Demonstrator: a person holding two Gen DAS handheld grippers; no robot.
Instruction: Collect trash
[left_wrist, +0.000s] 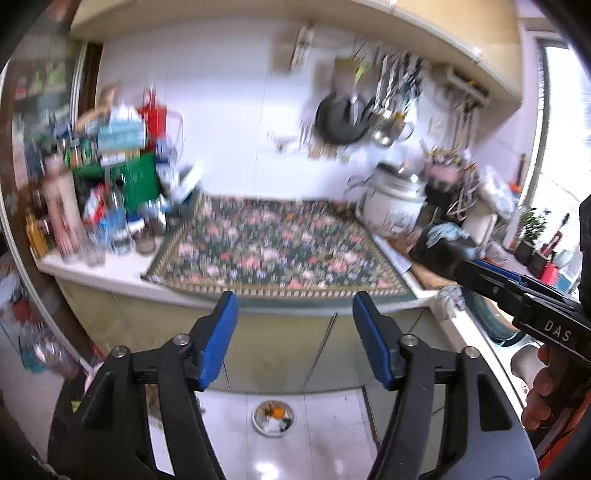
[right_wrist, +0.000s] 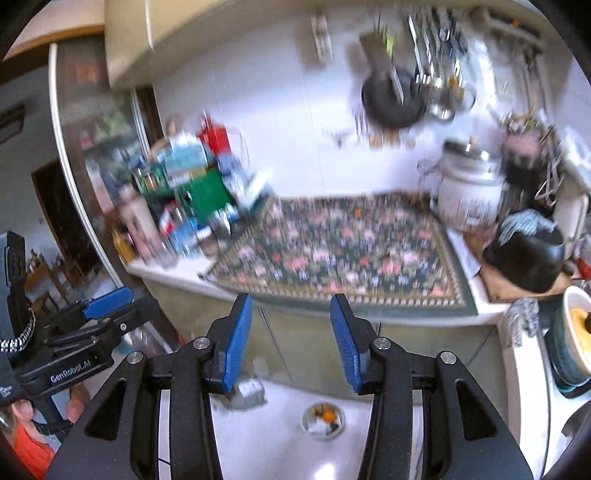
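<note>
Fingers (left_wrist: 221, 339) of left gripper (left_wrist: 293, 341) apart, empty; right gripper (right_wrist: 291, 341) likewise. Metal bowl (left_wrist: 274, 418) of scraps on floor; floral mat (left_wrist: 273, 251) covers surface.

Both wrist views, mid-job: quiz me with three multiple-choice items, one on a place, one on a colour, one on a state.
1. Where is the metal bowl of scraps?
A. on the floor by the cabinets
B. on the floral mat
C. in the sink

2. What colour are the left gripper pads?
A. red
B. blue
C. yellow

3. What is between the right gripper jaws?
A. a bottle
B. a rag
C. nothing

Answers:
A, it sits on the white tiles below the counter, not on the floral mat.
B, both pads show blue.
C, the jaws stand apart with only cabinet behind.
</note>
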